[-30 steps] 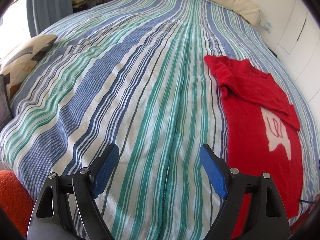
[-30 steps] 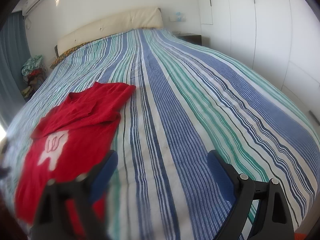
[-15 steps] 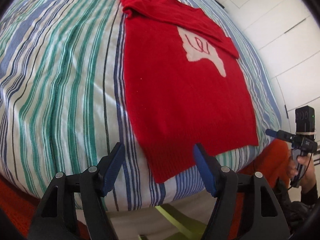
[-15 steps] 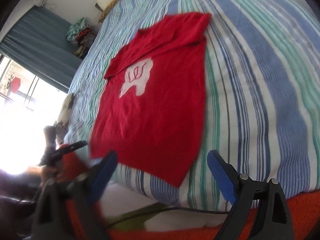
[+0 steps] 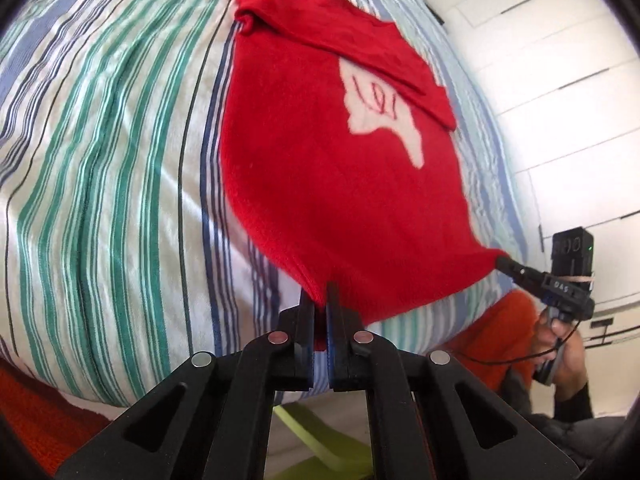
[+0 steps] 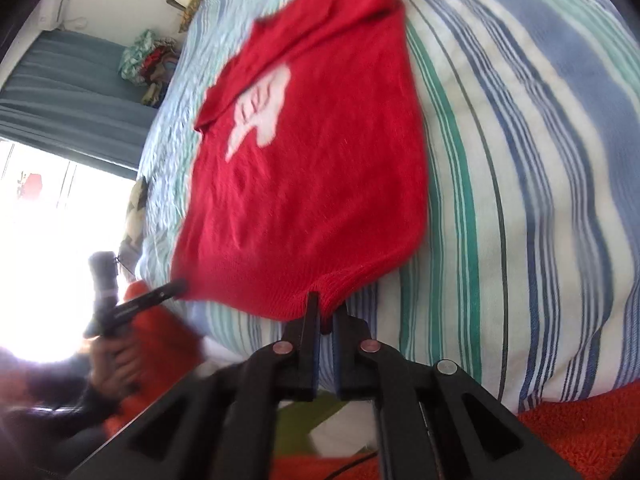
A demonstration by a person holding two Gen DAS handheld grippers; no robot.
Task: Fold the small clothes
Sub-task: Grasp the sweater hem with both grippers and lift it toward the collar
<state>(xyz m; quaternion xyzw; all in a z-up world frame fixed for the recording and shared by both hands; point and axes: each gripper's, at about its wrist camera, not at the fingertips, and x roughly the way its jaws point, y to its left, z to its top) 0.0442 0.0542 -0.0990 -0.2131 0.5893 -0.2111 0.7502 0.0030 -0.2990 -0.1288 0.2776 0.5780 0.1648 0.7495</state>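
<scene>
A red knitted sweater point(image 5: 320, 160) with a white motif point(image 5: 384, 120) lies flat on the striped bed cover point(image 5: 100, 160), its sleeves folded across the far end. My left gripper point(image 5: 320, 300) is shut on the near hem at its left corner. In that view my right gripper point(image 5: 505, 261) pinches the hem's other corner, pulling it to a point. In the right wrist view the sweater point(image 6: 312, 160) is blurred. There my right gripper point(image 6: 326, 314) is shut on the hem, and the left gripper point(image 6: 180, 286) grips the far corner.
White wardrobe doors point(image 5: 560, 80) stand right of the bed. An orange rug point(image 6: 580, 420) lies on the floor below the bed edge. A grey curtain point(image 6: 60, 92), a clothes pile point(image 6: 148, 64) and a patterned cushion point(image 6: 136, 208) are at the window side.
Both grippers swung down from looking across the bed to the sweater's near hem. Their jaws went from wide open to shut on the hem corners, which now bunch up.
</scene>
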